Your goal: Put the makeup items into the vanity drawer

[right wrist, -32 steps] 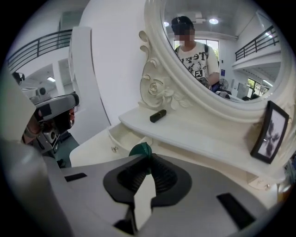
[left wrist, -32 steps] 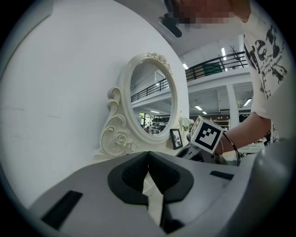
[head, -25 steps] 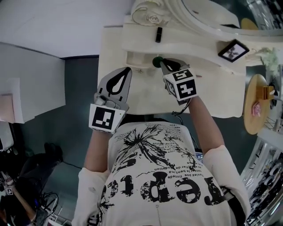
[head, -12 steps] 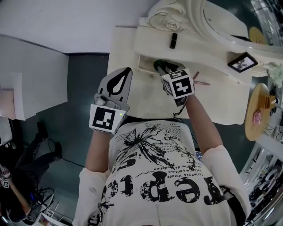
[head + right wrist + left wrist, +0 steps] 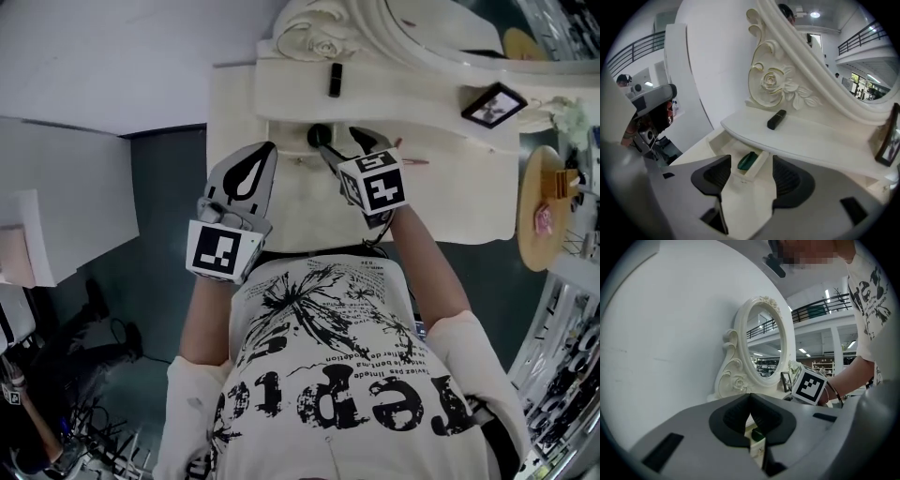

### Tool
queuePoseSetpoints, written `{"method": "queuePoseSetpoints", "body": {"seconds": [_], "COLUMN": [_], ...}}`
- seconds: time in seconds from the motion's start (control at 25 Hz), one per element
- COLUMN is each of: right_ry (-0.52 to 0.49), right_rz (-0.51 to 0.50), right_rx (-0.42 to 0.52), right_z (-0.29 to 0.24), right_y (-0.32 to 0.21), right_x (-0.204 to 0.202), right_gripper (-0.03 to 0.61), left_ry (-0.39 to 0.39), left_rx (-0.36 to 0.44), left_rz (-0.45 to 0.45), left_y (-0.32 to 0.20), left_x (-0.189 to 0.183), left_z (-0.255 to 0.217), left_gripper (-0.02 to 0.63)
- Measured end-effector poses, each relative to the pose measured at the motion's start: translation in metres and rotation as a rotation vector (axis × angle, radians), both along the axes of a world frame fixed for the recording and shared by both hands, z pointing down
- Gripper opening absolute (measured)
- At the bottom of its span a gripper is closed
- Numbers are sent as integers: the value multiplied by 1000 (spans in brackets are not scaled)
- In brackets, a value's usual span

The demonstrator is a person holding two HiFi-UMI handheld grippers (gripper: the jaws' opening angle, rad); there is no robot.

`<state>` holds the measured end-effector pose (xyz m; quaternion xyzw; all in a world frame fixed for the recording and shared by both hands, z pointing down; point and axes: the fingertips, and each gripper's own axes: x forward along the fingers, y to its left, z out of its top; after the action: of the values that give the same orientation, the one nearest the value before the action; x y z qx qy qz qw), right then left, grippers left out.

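Cream vanity top (image 5: 455,202), ornate oval mirror (image 5: 767,347), grey floor (image 5: 164,220)

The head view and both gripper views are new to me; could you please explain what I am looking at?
A person holds a two-jaw tool in each hand. The head view looks down from their head: the left hand-held gripper is shut and empty; the right hand-held gripper is opening its jaws, gripping nothing. Each gripper view rides on its tool, looking along the jaws. A green item lies in the open vanity drawer; a black tube lies on the shelf above.
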<state>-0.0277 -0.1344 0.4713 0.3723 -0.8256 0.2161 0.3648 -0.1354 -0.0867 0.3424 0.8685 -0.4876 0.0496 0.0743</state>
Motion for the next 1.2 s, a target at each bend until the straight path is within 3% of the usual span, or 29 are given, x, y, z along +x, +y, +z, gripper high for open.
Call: {"method": "queuePoseSetpoints", "body": {"seconds": [0.32,0.56,1.0,1.2], "right_ry": [1,31,42,110], "right_rz": [189,284,422,445], "right_rx": [-7,-73,-221,-214], "right_z": [-4,25,92,97], "right_y": [0,-8,-29,-29], "right_x": [93,149,178,182], "right_gripper": [278,272,245,191], "left_ry": [-15,27,35,36], "left_rx": [-15,-31,-97,-96], "left_rz": [141,173,206,209], "left_y": [-13,-29,-61,-67], "left_x": [73,122,150,149], "left_z": [-2,4,36,38], "left_gripper": [12,12,12,12]}}
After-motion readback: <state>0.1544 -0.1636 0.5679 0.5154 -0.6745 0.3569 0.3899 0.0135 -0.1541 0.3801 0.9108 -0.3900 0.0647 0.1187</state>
